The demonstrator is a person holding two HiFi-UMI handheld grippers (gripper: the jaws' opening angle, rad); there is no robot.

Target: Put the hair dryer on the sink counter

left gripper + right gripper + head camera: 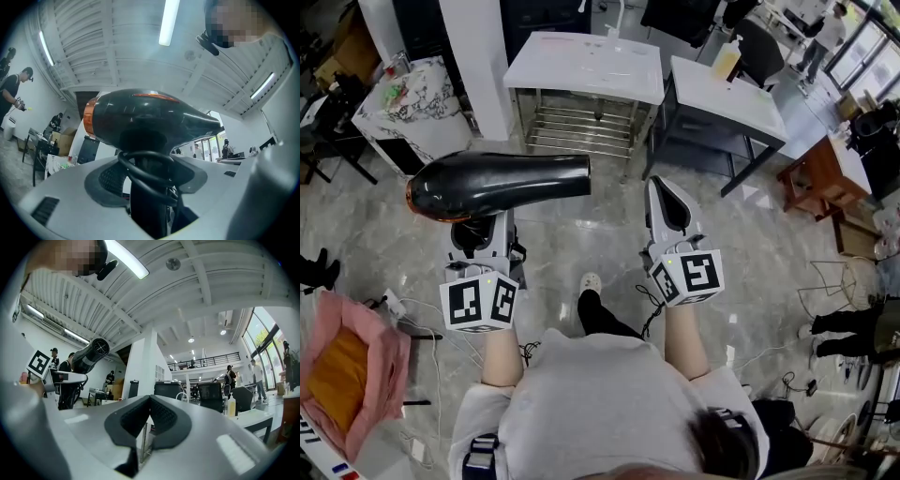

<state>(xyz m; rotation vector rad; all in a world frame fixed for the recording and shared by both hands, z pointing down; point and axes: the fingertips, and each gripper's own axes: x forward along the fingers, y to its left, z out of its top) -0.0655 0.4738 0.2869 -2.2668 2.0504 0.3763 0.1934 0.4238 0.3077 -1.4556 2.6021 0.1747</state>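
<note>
over the grey marbled floor point(581, 234), well short of the white-topped sink desk on a bare metal frame point(581, 70), the glossy black hair dryer with a copper-orange ring at its rear end point(502, 183) is up in the air; its barrel lies crosswise above the left claw point(480, 227), with the nozzle pointing toward the right claw point(667, 202) and the orange end away from it; in the left gripper view the hair dryer point(150, 119) fills the middle of the frame, its dark handle running down between the jaws of the left claw point(145, 173), which stand wide and are clamped on that handle; a black cord point(140, 161) loops round the handle just above the pads; the right claw point(149, 416) has its jaws together at the tips, with nothing between them, and it is held out level beside the left one, apart from the dryer; from the right gripper view the nozzle end of the hair dryer point(91, 355) shows off to the left; each claw carries its cube with square markers, the left point(478, 300) and the right point(686, 277), close to the person's forearms; just to the right of the sink desk stands a second white-topped desk on a dark frame point(727, 94), with a pale yellow bottle point(727, 58) at its far edge; a pink cushion with an orange centre point(347, 375) lies on the floor at the lower left.
</note>
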